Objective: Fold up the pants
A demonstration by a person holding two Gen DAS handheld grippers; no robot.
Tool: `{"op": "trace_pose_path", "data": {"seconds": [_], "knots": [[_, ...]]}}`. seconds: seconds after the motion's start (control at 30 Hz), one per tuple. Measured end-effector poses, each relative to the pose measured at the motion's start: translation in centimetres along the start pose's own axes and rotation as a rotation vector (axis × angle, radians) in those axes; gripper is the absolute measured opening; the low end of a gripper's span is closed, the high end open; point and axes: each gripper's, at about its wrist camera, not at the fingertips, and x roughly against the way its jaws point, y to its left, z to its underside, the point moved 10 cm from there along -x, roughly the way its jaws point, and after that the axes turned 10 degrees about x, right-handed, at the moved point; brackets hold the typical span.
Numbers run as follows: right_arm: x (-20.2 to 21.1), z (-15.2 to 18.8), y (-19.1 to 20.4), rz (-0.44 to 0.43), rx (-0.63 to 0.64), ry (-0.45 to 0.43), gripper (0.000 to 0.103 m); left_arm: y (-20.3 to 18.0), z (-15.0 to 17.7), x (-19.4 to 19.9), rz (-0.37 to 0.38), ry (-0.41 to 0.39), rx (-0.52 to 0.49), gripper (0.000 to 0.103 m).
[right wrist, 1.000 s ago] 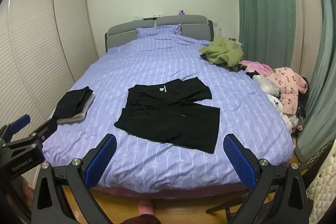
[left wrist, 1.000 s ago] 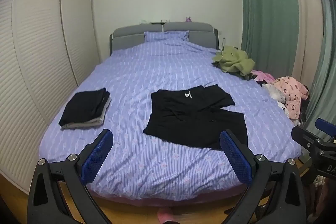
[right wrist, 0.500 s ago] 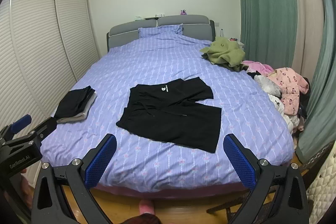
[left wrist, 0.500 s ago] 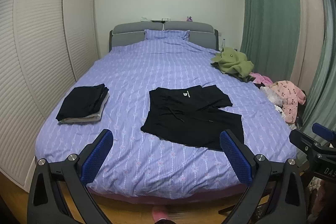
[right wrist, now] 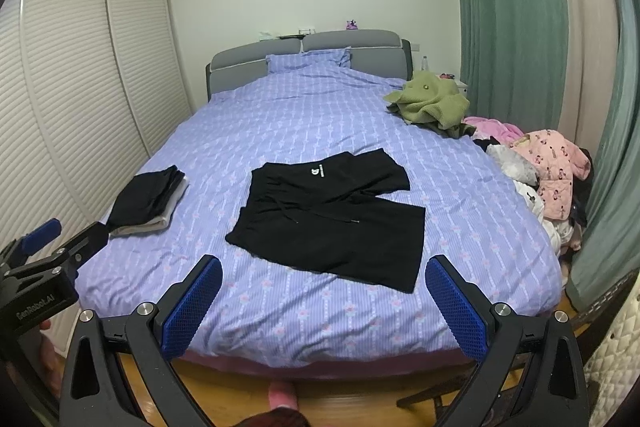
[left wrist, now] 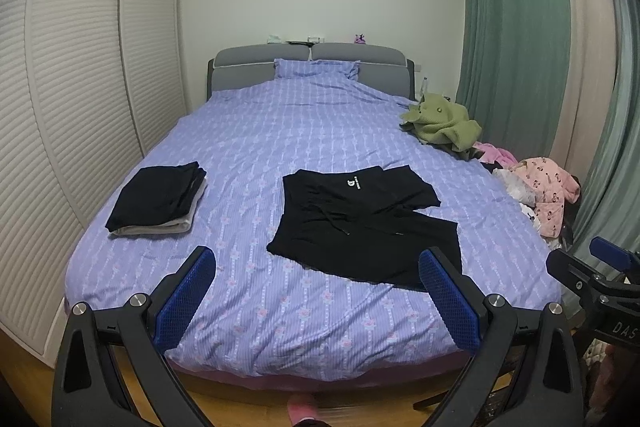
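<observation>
**We step back from the bed**

Our left gripper and right gripper have pulled back, both wide apart and empty. The black pants lie partly folded on the bed. Folding waits.

left wrist: beyond bed foot edge, facing headboard | right wrist: same, further right | shared: whole bed

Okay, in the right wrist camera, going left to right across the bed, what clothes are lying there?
Folded stack of dark clothes → black pants spread flat → olive green garment → pink patterned garment in the pile at the right edge.
</observation>
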Motion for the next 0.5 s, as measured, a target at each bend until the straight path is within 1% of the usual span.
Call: {"op": "trace_pose_path", "data": {"seconds": [0.5], "knots": [[0.13, 0.04, -0.14, -0.009, -0.004, -0.003, 0.103, -0.36, -0.44, 0.34, -0.002, -0.002, 0.009, 0.103]]}}
